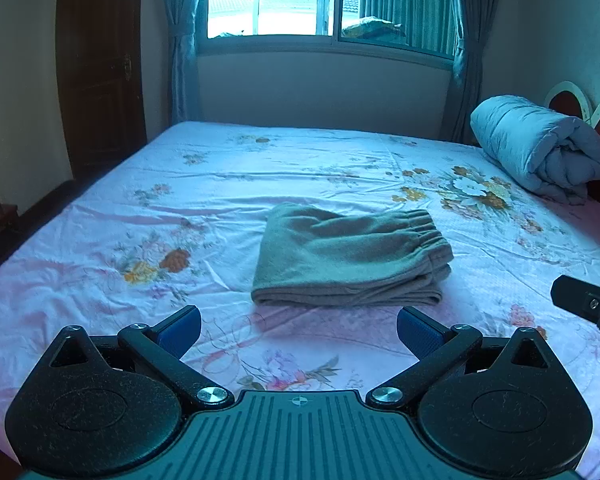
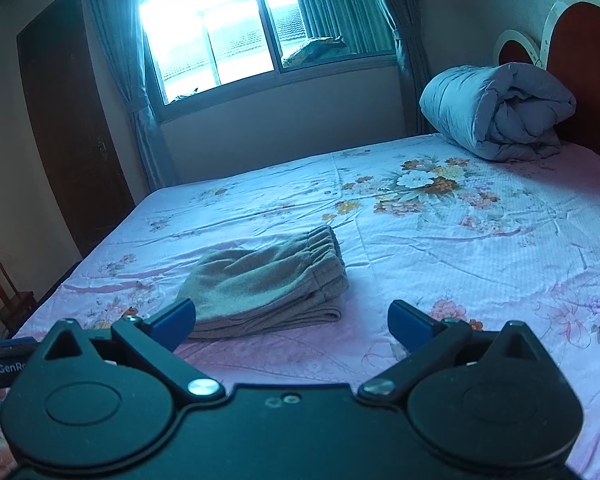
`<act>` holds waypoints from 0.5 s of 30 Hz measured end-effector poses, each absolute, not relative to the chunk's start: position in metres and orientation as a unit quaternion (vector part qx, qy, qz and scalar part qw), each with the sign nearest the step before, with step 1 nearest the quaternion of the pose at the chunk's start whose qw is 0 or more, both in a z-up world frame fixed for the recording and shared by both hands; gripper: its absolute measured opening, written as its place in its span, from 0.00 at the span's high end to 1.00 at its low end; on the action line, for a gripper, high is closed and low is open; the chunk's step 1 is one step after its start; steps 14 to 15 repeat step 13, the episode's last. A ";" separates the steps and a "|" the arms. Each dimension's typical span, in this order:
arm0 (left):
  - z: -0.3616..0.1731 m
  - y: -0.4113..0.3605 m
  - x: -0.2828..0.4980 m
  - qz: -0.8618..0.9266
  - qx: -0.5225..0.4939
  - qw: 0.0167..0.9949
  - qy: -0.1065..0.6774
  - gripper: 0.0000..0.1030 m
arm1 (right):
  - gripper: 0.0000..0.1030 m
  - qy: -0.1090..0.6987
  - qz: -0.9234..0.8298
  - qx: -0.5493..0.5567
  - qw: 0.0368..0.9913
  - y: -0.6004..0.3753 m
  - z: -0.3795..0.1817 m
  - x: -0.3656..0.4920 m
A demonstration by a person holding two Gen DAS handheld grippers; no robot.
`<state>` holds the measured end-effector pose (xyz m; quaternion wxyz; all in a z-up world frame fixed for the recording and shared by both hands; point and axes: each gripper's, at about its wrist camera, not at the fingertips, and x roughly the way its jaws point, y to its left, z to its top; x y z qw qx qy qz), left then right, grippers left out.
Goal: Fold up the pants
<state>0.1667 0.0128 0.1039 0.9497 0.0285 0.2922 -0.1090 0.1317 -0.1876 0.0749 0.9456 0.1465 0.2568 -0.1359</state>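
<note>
One folded pants [image 1: 350, 258], one rolled quilt [image 1: 540, 146] (grey-blue), two grippers [image 1: 299, 334]

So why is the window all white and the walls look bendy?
In the left wrist view, the bright glass window is overexposed, washing out the outside, and the fisheye lens bows the dark wooden door. In the right wrist view, the same glare whitens the window, the room tilts and curves, and the folded grey-brown fleece pants stay fairly sharp, dimly lit.
</note>
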 end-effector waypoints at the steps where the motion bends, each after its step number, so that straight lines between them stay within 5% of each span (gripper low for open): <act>1: 0.104 0.013 0.167 -0.111 0.030 0.949 0.292 0.00 | 0.06 0.256 -0.136 0.145 0.946 -0.188 0.075 0.132; 15: 0.107 0.018 0.167 -0.126 0.013 0.954 0.273 0.01 | 0.06 0.254 -0.129 0.138 0.949 -0.184 0.078 0.140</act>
